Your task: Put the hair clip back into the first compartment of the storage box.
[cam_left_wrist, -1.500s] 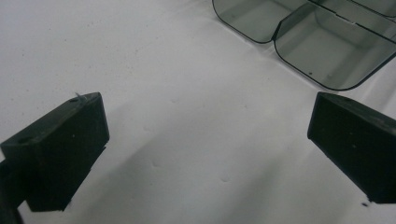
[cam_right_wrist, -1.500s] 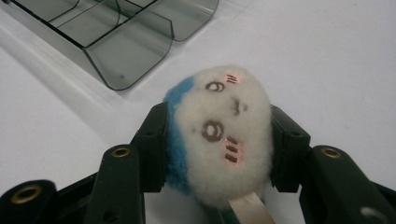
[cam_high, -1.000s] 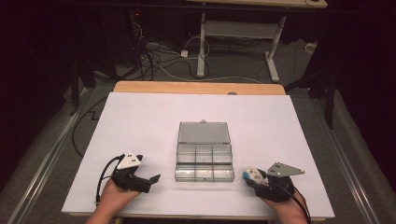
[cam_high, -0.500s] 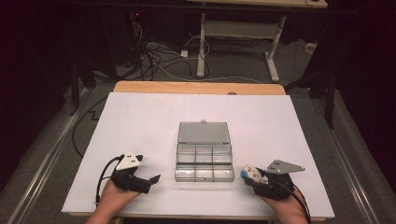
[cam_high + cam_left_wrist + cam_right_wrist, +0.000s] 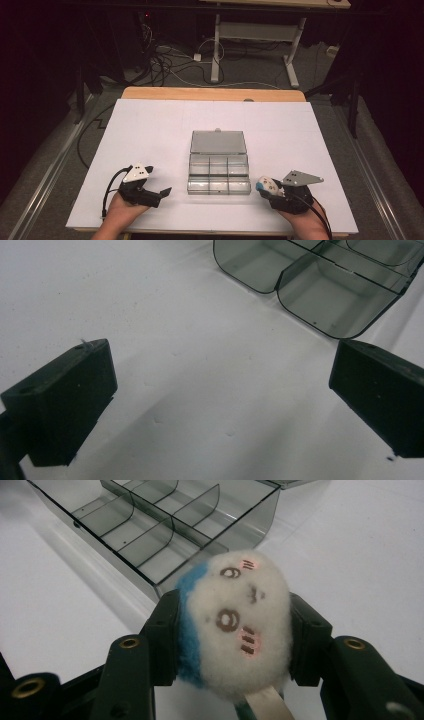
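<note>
We hold a small white plush toy with a blue patch and a stitched face (image 5: pixel 235 625) in the right gripper (image 5: pixel 270 187), whose jaws are about half shut and pressed into the fluff from both sides. It sits just off the near right corner of the clear smoke-grey plastic compartment box (image 5: pixel 218 172), whose lid lies open on the far side. The box rests in the middle of the white bench (image 5: pixel 150 130). The left gripper (image 5: pixel 162 192) hovers near the box's other front corner, jaws spread wide with nothing between them.

What could go wrong, as we judge it: the toy is soft and rounded, so the pads may squeeze it out sideways if we tilt the hand on the way over the box wall. The box is light and unheld — a knock from the jaws could push it across the bench. The toy also looks close in size to one compartment, so it may catch on a divider and sit proud.

Hard to make out: the toy's underside and the pale tag below it are cut off at the frame edge — and the far compartments blur into glare.
</note>
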